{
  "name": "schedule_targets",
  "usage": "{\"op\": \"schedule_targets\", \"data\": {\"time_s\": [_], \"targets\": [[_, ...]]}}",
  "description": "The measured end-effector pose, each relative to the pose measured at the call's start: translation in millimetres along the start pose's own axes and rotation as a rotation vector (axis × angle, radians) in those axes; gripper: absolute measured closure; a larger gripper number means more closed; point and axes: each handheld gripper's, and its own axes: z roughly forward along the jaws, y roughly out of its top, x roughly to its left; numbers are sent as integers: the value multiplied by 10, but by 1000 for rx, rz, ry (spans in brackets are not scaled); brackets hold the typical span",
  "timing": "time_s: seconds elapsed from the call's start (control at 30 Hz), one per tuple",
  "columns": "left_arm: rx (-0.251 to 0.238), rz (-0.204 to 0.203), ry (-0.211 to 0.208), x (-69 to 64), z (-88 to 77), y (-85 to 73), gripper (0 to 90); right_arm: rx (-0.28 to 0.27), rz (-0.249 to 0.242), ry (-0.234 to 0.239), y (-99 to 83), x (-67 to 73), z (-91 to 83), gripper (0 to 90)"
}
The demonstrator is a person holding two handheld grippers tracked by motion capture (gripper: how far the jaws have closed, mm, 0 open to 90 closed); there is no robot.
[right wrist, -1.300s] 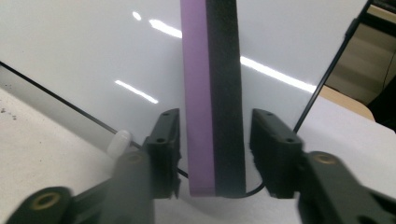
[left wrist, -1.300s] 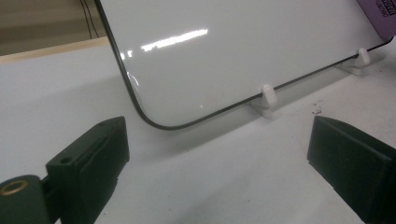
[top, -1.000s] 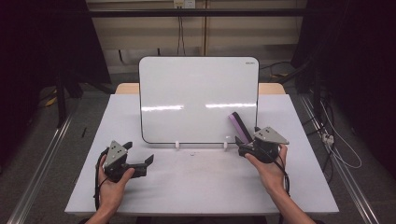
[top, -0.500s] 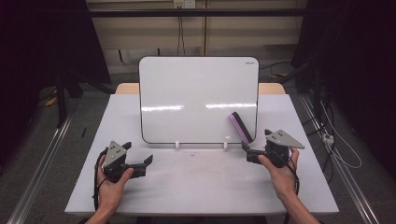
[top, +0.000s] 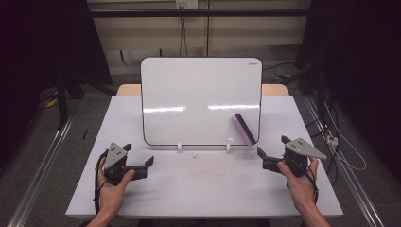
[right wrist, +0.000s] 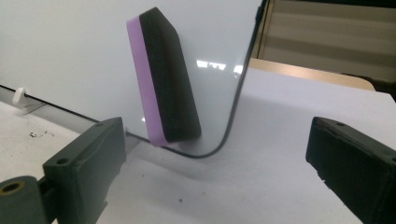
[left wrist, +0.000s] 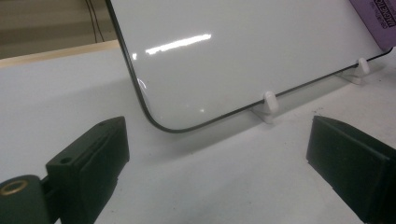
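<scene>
White table (top: 198, 189): eraser (top: 244, 129) on whiteboard (top: 198, 94), right tool (top: 275, 152) open beside it

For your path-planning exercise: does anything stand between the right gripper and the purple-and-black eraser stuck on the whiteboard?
Nothing visible does. The right gripper sits open on the white table, its jaws wide apart and empty. The purple-and-black block eraser clings to the upright white whiteboard near its lower corner, with bare tabletop between.

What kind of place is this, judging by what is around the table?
Probably a lab or a recording workspace, not a home. A white table stands between metal floor rails, with loose cables on the floor and dark curtains at both sides.
</scene>
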Motion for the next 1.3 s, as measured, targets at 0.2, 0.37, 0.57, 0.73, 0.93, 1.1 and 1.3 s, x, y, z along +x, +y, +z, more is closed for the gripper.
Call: {"op": "schedule_targets", "data": {"time_s": [0.2, 0.37, 0.57, 0.73, 0.93, 1.1, 1.3], "targets": [[-5, -11, 9, -12, -10, -6, 56, -10, 23, -10, -113, -52, -109, 50], [-3, -10, 17, -11, -20, -4, 57, -2, 35, -24, -193, -100, -194, 51], [-7, -9, 19, -16, -44, -14, 57, -4, 55, -47, -291, -173, -293, 50], [-18, 5, 27, -30, -75, -2, 56, 1, 68, -60, -367, -262, -325, 55], [-3, -19, 30, 4, -75, -28, 57, 7, 82, -65, -453, -298, -391, 53], [-17, -33, 31, 11, -125, -19, 56, -13, 97, -88, -497, -347, -450, 51], [-12, -44, 39, 25, -137, -43, 56, 6, 79, -128, -588, -370, -535, 53]]}}
